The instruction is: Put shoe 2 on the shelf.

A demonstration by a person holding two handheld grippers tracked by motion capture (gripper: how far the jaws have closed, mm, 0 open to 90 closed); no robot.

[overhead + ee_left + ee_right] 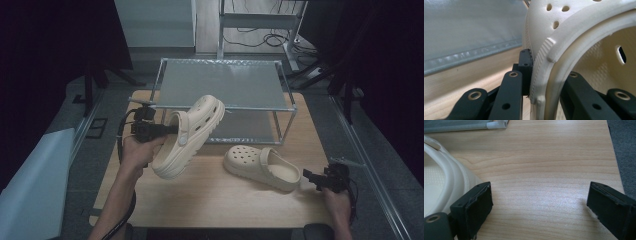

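From above, the left gripper (170,130) holds one cream clog (192,135) in the air before the shelf rack (225,82); its own view shows jaws clamped on the clog's rim (541,75); next, probably, shelving it; the right gripper (539,202) gapes beside the other clog (446,182) on the table (549,157).

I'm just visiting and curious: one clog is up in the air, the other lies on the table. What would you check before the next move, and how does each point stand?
1. Left gripper has a firm hold: ok, its jaws pinch the raised clog by the wall at its heel opening, one jaw inside, one outside.
2. Raised clog off the wooden table: ok.
3. Top of the metal shelf rack free: ok, nothing on it.
4. Right gripper ready: ok, jaws open, holding nothing, beside the heel of the second clog.
5. Second clog lying flat: ok.
6. Lower shelf free: cannot tell.
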